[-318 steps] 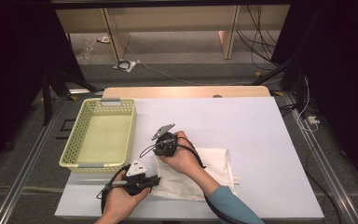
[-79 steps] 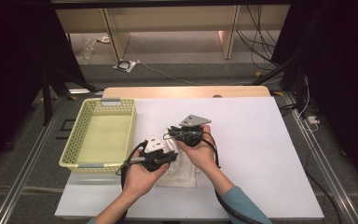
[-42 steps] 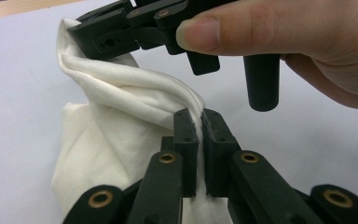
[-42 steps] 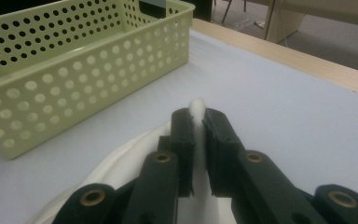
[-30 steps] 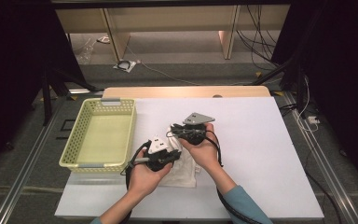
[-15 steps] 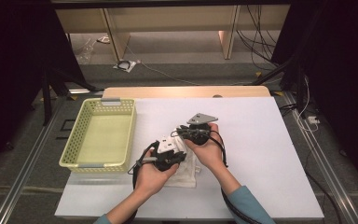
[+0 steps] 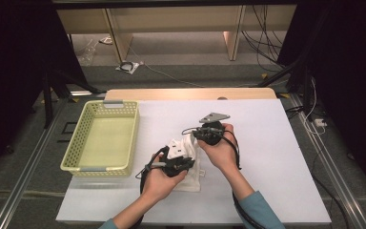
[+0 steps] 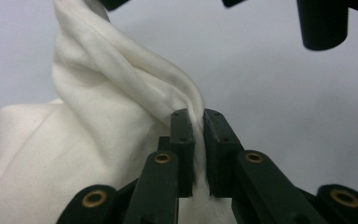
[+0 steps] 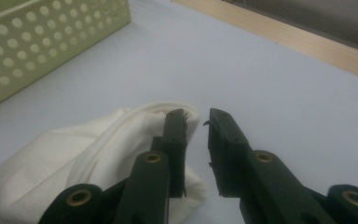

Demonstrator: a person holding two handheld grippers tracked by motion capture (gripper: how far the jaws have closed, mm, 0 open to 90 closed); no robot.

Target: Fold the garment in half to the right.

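White tabletop (image 7: 286, 143) with wooden far edge; grey floor (image 7: 181, 71) beyond, strewn with cables (image 7: 262, 28); light wooden furniture legs (image 7: 116, 38) at rear; dark curtains (image 7: 348, 71) both sides; metal rails (image 7: 24, 191) alongside.

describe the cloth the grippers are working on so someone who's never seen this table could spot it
On the white table, look right of the pale green perforated basket, near the front edge. The cloth is a cream-white, bunched fabric lying under the two hand-held grippers. It is the only soft, rumpled thing there.
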